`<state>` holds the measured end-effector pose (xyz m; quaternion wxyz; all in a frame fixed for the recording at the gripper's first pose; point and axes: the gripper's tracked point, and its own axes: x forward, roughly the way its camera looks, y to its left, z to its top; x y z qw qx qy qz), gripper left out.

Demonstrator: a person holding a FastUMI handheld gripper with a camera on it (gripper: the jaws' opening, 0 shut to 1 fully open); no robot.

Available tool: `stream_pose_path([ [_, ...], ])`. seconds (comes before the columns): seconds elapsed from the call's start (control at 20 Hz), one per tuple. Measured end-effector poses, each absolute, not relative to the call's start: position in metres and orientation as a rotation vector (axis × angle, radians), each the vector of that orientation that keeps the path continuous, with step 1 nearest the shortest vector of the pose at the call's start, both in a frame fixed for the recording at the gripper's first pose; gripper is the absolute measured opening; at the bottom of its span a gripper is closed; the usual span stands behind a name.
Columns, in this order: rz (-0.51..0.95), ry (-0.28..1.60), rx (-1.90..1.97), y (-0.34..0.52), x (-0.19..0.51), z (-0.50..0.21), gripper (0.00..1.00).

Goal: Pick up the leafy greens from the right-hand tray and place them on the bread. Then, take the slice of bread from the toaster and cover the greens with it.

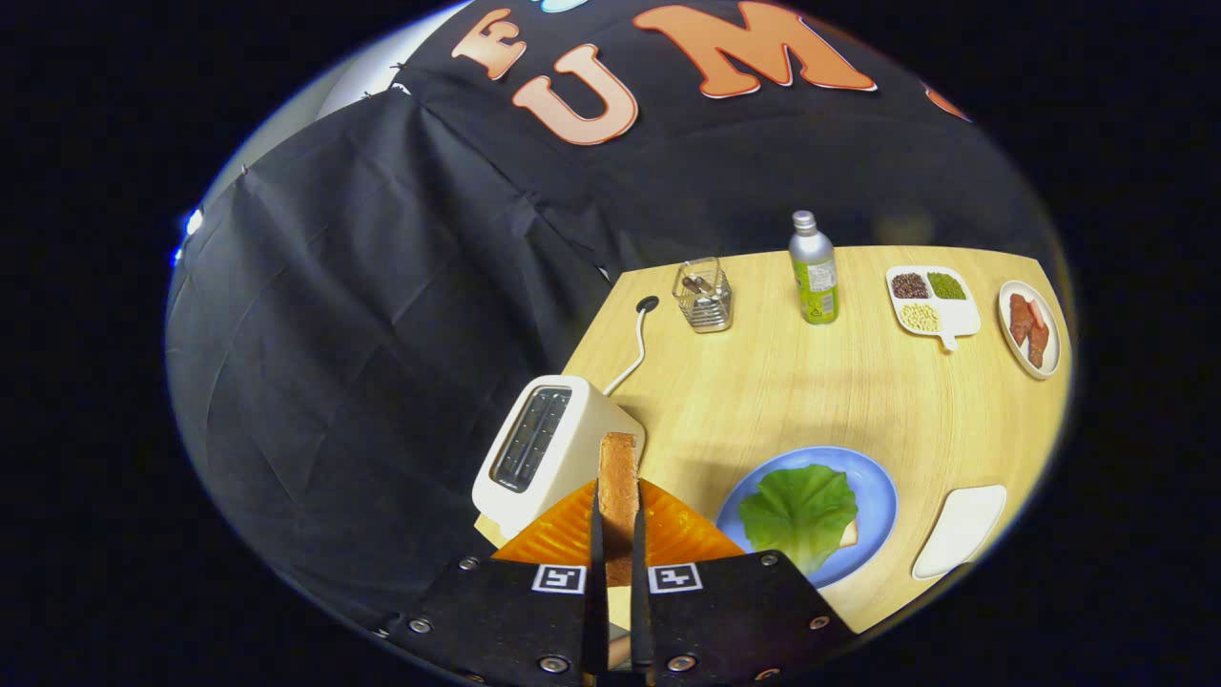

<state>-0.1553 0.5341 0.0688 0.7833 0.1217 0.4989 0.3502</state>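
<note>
My gripper (pixel 618 520) is shut on a slice of bread (pixel 618 477), held edge-on and upright between the fingers, lifted above the table. The white toaster (pixel 548 448) stands just left of the slice, its slots showing dark. To the right of the fingers lies a blue plate (pixel 873 487) with a leafy green (pixel 799 513) spread over another bread slice, whose corner (pixel 847 534) peeks out at the leaf's right.
A white tray (pixel 960 530) lies right of the blue plate. Farther back stand a wire holder (pixel 703 295), a silver bottle (pixel 814 270), a divided dish of beans (pixel 932 301) and a plate of meat slices (pixel 1029 328). The toaster's cord (pixel 633 355) runs back across the wooden table (pixel 811 391).
</note>
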Motion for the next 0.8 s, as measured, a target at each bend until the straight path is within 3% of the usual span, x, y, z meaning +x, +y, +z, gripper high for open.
stream_pose_path([
  [0.8, 0.647, 1.222, 0.318, 0.449, -0.139, -0.084, 0.10],
])
